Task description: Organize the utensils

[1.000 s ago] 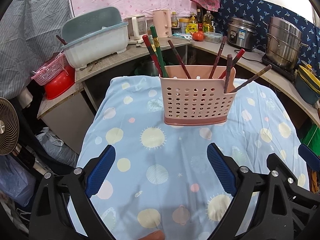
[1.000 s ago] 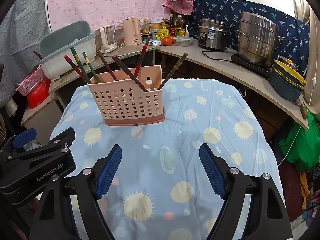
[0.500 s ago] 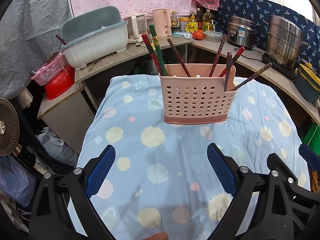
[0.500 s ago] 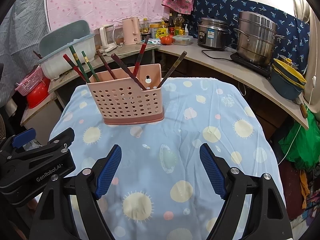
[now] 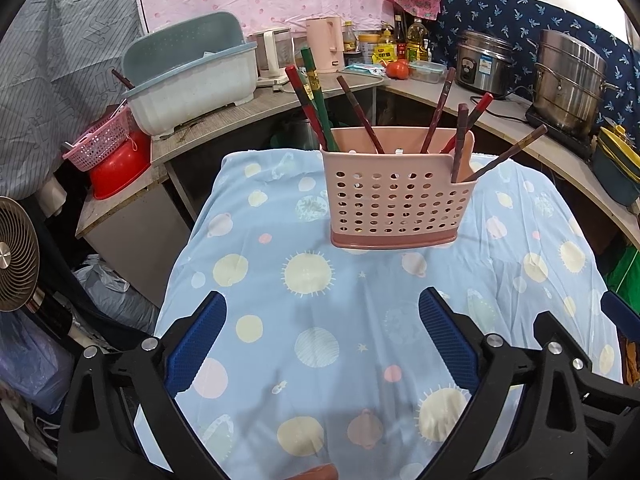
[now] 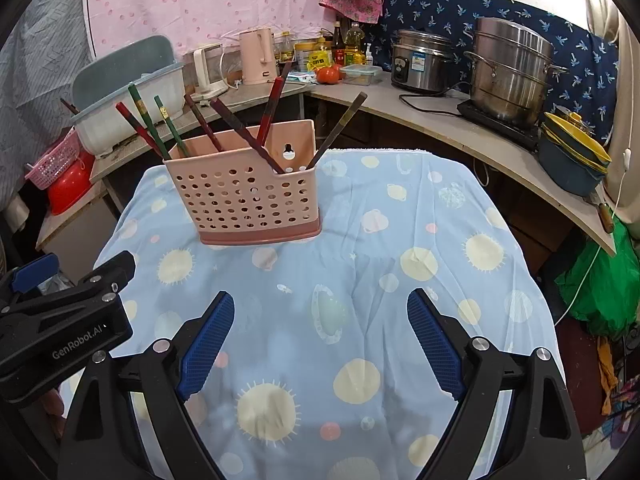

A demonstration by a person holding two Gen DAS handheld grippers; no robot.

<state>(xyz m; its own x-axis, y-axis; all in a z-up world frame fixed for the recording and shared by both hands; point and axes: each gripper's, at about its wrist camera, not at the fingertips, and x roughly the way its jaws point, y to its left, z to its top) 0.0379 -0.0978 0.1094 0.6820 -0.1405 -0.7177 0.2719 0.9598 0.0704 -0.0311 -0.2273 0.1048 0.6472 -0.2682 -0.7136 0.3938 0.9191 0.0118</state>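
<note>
A pink perforated utensil basket [image 5: 396, 196] stands upright on the blue patterned tablecloth [image 5: 320, 344]; it also shows in the right wrist view [image 6: 248, 196]. Several chopsticks [image 5: 316, 100] in red, green and dark brown stand tilted inside it, also seen in the right wrist view [image 6: 248, 136]. My left gripper [image 5: 322, 312] is open and empty, well short of the basket. My right gripper [image 6: 320, 312] is open and empty, to the right of and behind the basket. The left gripper's body [image 6: 60, 320] shows at the right view's left edge.
A counter curves behind the table with a blue-grey dish bin [image 5: 192, 76], pink kettle [image 5: 324, 44], rice cooker [image 5: 484, 64], steel steamer pot [image 5: 572, 80] and stacked bowls [image 6: 576, 160]. A red basin [image 5: 116, 168] and a fan [image 5: 16, 256] sit at the left.
Both grippers have stayed open and empty. The views have shifted only slightly; the basket and chopsticks have not moved.
</note>
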